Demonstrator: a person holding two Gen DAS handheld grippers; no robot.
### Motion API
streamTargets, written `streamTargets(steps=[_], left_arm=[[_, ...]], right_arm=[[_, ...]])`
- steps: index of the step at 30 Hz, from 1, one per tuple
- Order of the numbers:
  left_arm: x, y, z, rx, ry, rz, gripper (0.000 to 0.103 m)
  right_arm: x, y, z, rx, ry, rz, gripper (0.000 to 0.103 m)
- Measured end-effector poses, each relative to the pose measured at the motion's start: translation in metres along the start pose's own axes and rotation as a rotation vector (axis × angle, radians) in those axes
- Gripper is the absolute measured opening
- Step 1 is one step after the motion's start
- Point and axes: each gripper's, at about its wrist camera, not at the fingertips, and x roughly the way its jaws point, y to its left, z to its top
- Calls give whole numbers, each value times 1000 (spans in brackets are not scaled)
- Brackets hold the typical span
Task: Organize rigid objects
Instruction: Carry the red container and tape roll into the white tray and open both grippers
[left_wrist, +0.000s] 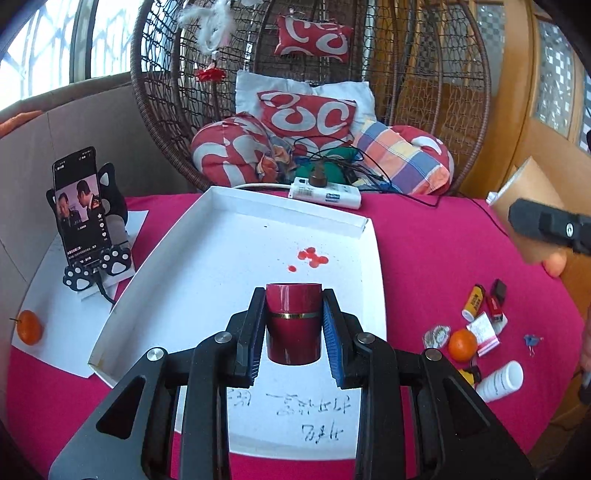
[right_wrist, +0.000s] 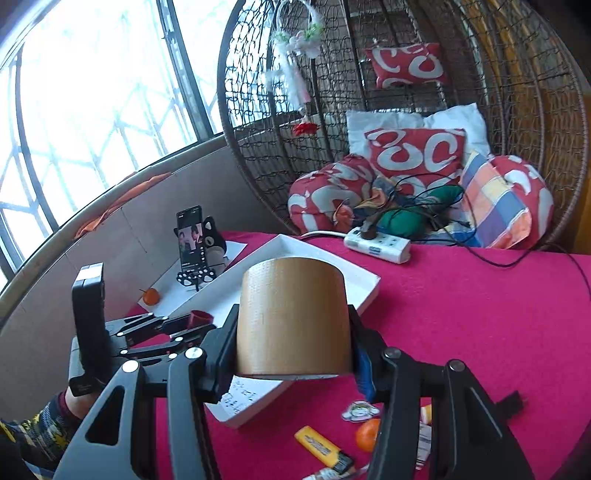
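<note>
a: status? tray (left_wrist: 229, 221) has nothing in it yet apart from red stains and some handwriting at the near end.

b: early, i'd say. 2 items are in hand, 0 placed. left gripper (left_wrist: 294, 328) is pinching a dark red cup (left_wrist: 293, 325), which is over the near half of the tray. right gripper (right_wrist: 293, 332) is clamped on a roll of brown tape (right_wrist: 293, 317), over the tray's near right edge.

a: what's left?

b: a loose cluster on the pink cloth (left_wrist: 443, 258), right of the tray: orange (left_wrist: 462, 344), yellow lighter (right_wrist: 324, 451), white bottle (left_wrist: 500, 380), and small packets.

a: materials?

b: the cup is glossy and hard, a tapered cylinder with a thin gold band. the tape is a matte, finely ribbed wide cylinder. the tray is white, flat, a low-walled rectangle, looks like card or foam board. the cloth is soft and fuzzy.
</note>
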Motion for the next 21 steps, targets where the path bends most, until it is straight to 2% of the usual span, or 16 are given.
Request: streamTargets(steps=[6,13,21], left_arm=[[38,35,-3,-147,58,58,28],[44,47,-21,-180,93,76,28],[60,52,-16,-224,127,80,29]], right_arm=[[63,15,-8,36,123,32,52],[114,26,-32,-30,229,-20,52],[132,26,-27,-53,196,-87,53]])
